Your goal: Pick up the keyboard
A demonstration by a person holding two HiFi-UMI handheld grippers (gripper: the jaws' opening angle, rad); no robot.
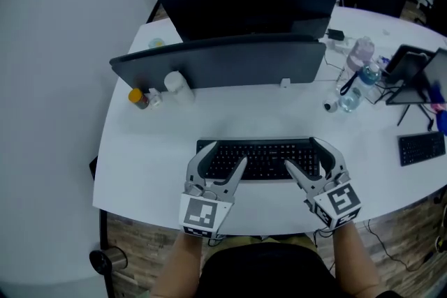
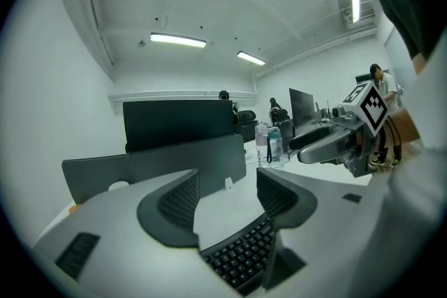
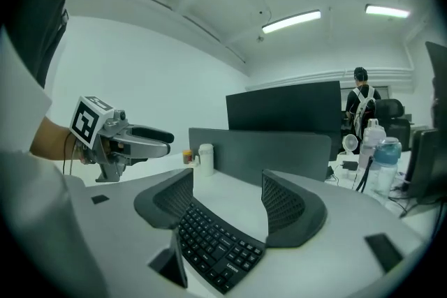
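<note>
Clearly released, the left gripper [image 1: 221,162] and right gripper [image 1: 307,158] both stand with jaws spread. Each straddles one end of the flat black plastic keyboard [image 1: 264,158] without pinching it. That keyboard lies at six o'clock on the white rounded table [image 1: 140,171], near its front edge. At twelve o'clock stands a dark grey divider panel [image 1: 223,63]; clear plastic bottles [image 1: 362,56] sit at two o'clock.

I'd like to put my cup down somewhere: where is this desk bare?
Bare desk lies between the keyboard and the grey divider, and left of the keyboard. The right end is crowded with bottles and a second keyboard.
</note>
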